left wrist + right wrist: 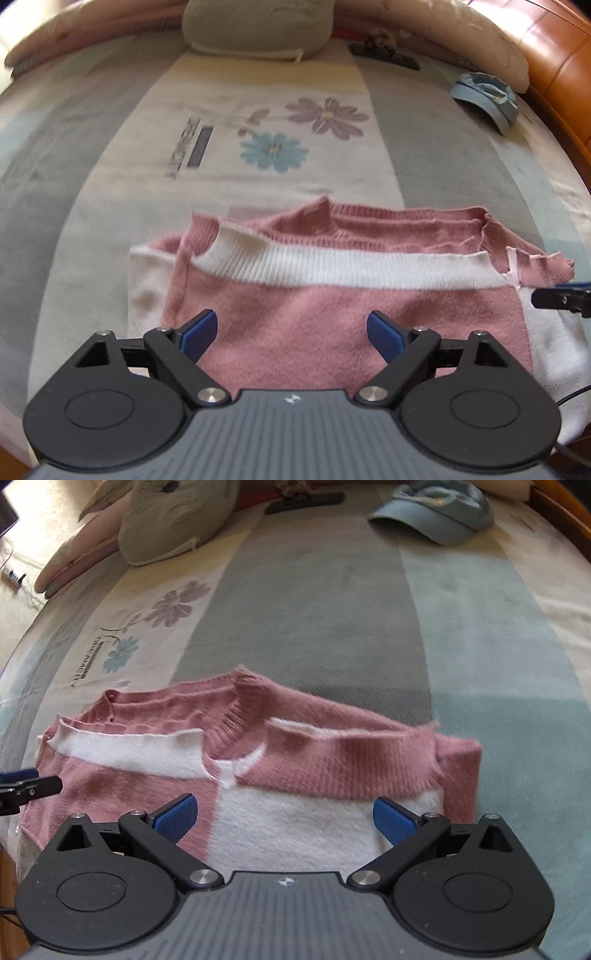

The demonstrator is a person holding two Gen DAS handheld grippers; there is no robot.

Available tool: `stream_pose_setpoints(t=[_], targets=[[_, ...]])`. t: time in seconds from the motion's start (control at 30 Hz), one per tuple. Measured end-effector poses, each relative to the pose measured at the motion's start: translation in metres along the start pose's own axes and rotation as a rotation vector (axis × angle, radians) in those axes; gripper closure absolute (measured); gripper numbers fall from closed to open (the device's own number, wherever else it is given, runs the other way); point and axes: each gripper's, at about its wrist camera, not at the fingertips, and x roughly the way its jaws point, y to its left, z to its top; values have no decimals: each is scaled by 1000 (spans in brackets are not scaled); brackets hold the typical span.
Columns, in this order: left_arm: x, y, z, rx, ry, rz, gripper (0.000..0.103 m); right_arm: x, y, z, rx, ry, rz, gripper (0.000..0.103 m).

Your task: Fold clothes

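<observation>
I hold both grippers over the sweater [295, 325], which lies folded on the bed [110, 184] at the near edge, at 6 o'clock in both views. My left gripper [291, 334] has its jaws spread wide with nothing between them, pink knit below. My right gripper [284, 816] is likewise wide apart and empty, above the white panel. A blue cap [439, 513] sits at 1 o'clock, a pillow [255, 29] at 12.
</observation>
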Motion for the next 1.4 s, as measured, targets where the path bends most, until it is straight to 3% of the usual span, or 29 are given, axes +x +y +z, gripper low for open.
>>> stream_pose_setpoints(t=[0.27,0.67,0.83,1.1,1.4], targets=[[2,2,1,112,-34,-83,15,-3,47,9,-75,-47,-15,0],[16,50,-14,223,-22,-278,15,-16,144,-8,-96,-125,-108,0],[20,61,-21,237,-19,-327,14,-5,170,-14,-116,-97,-101,0],[7,64,-17,272,-1,-331,14,-4,158,-31,-50,-80,-140,0],[13,57,-31,227,-18,-264,14,-1,95,-53,-19,-67,-196,0]])
